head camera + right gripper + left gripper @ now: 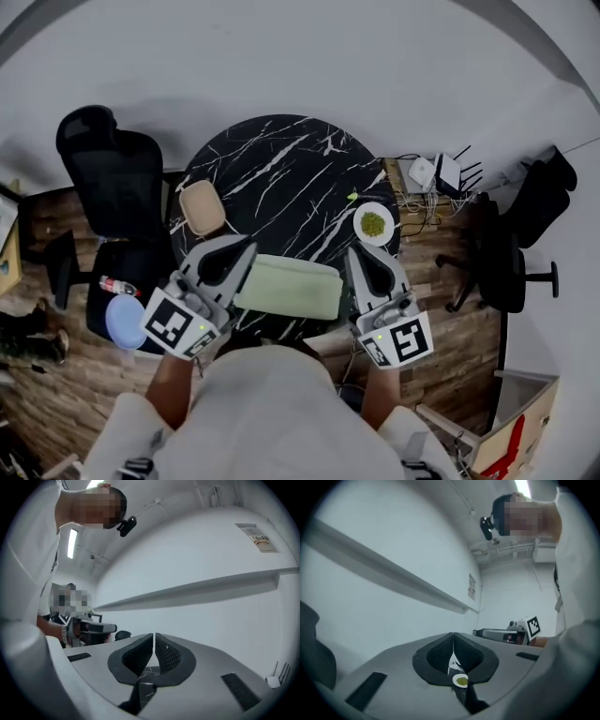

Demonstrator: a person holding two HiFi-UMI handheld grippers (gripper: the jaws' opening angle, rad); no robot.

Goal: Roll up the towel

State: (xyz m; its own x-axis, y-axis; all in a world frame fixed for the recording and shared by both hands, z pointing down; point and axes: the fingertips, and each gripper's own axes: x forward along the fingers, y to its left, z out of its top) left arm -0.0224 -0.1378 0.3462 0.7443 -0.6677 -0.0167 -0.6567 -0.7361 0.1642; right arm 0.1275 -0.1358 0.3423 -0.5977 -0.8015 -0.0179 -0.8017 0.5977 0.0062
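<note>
Above the table [281,159], left gripper [249,247] and right gripper [355,253] are closed, empty, flanking the folded green towel [289,289].

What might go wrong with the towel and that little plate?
1. The towel lies right by the near edge of the table, so a clumsy tug might pull it off.
2. The white plate sits close to the right gripper; a careless swing may knock it.

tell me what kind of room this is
Probably an office or small workroom: a black office chair beside a round marble-topped table, another chair at the right, and what looks like a router with cables by the wall.
</note>
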